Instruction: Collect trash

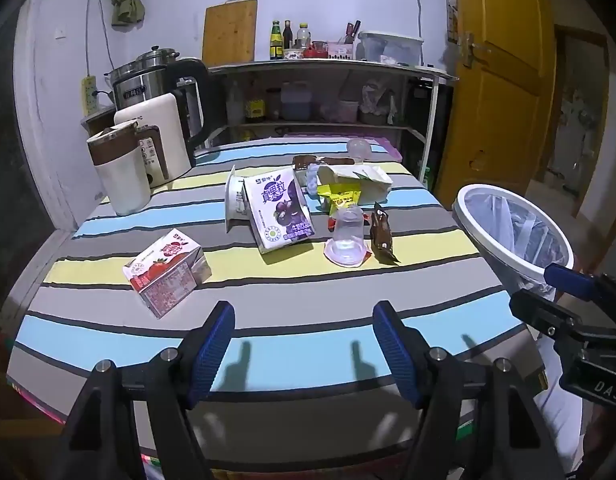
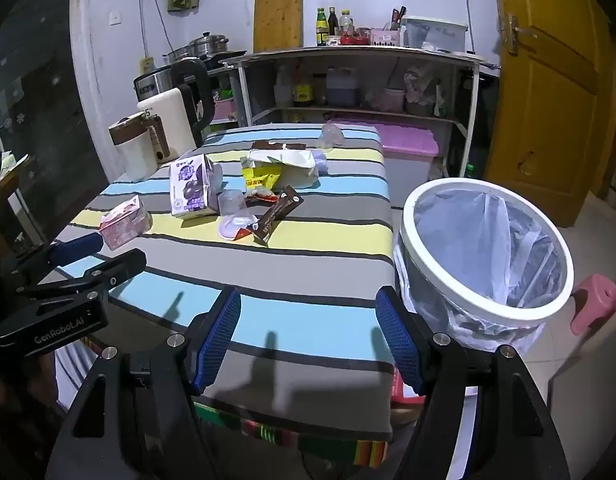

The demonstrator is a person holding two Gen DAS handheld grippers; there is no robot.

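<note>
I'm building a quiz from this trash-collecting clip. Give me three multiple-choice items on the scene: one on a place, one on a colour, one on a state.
1. Where does the bin stand?
A. on the table B. beside the table, on the floor C. on the shelf

2. What colour is the upright milk carton?
A. purple B. green C. orange

3. How are the two grippers?
A. both open, empty B. both shut C. one holds a cup

Answers:
1 B, the bin stands off the table edge.
2 A, the milk carton has a purple face.
3 A, the left gripper and right gripper gape with nothing between.

A red milk carton [image 1: 164, 270] lies tipped near left; a purple carton [image 1: 278, 210] stands tilted centre. Right of it, an upturned clear cup [image 1: 347, 236] and brown wrapper [image 1: 381, 236] (crumpled). The lined white bin [image 2: 486, 246] stands right.
</note>
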